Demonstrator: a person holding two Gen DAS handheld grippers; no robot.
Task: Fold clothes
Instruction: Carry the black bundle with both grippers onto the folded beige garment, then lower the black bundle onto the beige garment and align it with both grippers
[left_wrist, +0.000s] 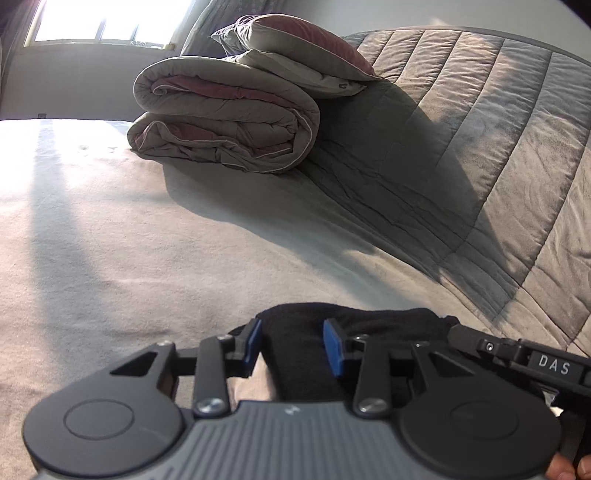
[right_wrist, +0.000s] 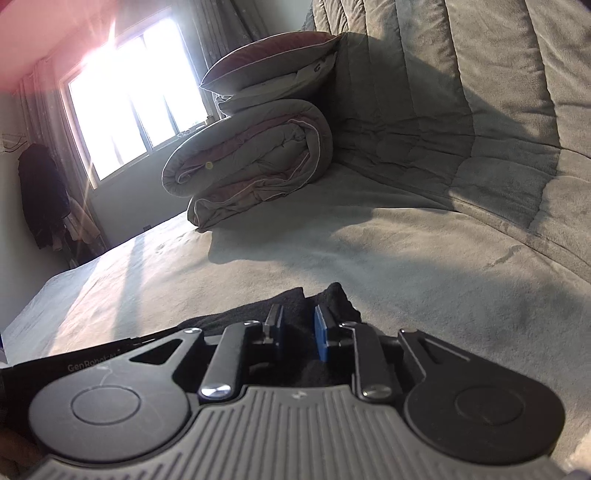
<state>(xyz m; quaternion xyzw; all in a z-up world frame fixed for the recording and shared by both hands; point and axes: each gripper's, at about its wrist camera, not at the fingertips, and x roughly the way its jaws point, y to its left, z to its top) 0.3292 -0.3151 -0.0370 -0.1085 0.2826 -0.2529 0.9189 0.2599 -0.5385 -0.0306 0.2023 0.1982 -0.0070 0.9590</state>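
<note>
Left wrist view first: our left gripper (left_wrist: 291, 345) sits low over the bed, its blue pads (left_wrist: 334, 345) standing apart with a fold of the black garment (left_wrist: 295, 365) running between them; the left pad looks clear of the cloth, and we cannot tell if the right one touches it. The garment lies on the pale bedsheet (left_wrist: 129, 258) just ahead of the fingers and spreads off to the right, under our other tool, whose black body marked "DAS" comes into the lower right corner. A fingertip of our hand shows at the bottom right edge.

From the right wrist view, our right gripper (right_wrist: 297, 332) has its jaws set narrower, with a dark gap between them and black cloth (right_wrist: 332, 299) bunched in and just beyond that gap. Whether the pads press on it we cannot tell, since cloth and shadow merge there.

Farther out, a folded grey and dusty-pink quilt (left_wrist: 225, 118) rests on the bed with a pillow (left_wrist: 295, 44) stacked on top, both against a padded grey headboard (left_wrist: 498, 129). Beyond them a bright window (right_wrist: 136, 96) throws sunlight across the sheet, and dark clothing (right_wrist: 44, 195) hangs by the wall on the left.
</note>
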